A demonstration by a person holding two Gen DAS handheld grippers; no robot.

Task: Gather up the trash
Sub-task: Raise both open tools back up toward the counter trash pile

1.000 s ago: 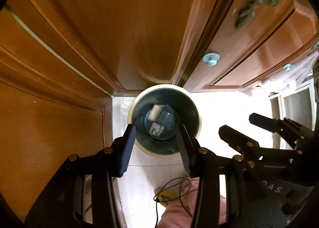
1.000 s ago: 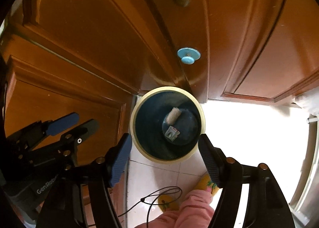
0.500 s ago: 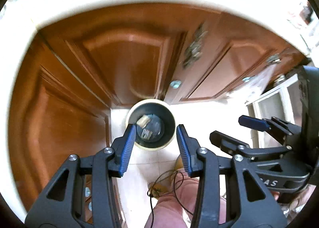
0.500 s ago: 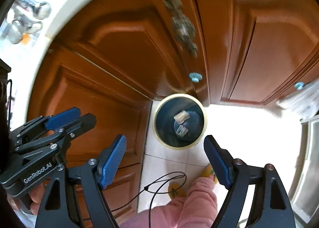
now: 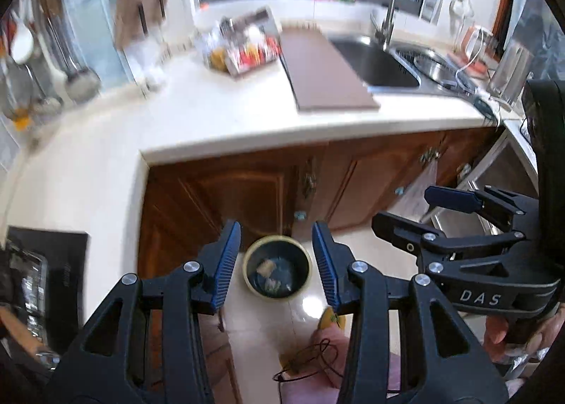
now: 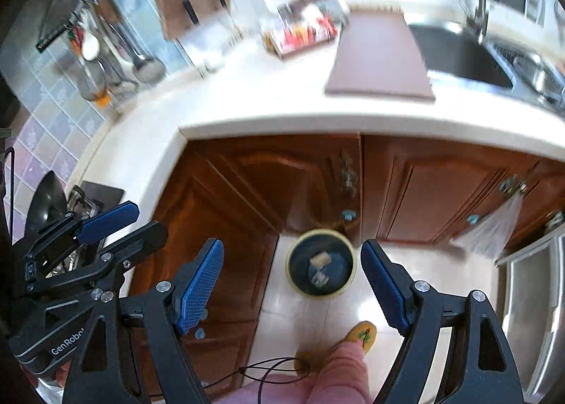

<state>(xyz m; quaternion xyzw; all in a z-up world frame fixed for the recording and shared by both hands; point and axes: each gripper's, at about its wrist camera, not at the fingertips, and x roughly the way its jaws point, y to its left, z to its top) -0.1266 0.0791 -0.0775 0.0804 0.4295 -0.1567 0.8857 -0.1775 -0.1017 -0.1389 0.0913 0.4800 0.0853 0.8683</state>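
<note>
1. Both my grippers are empty: the left gripper (image 5: 276,264) has its jaws partly spread with nothing between them, and the right gripper (image 6: 292,284) has its jaws spread wide, also bare.
2. Two scraps of trash (image 6: 319,266) lie in the bin (image 6: 348,284) on the floor, by the cabinet corner.
3. I judge the next step is hunting for more rubbish on the worktop (image 5: 219,118).
4. I should slow down, since the blur hides small scraps.
5. I should approach low, jaws straddling the piece.

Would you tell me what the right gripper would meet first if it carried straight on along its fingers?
Probably the trash bin on the floor; the right gripper is open and empty, and nothing shows between, though depth is unclear.
</note>
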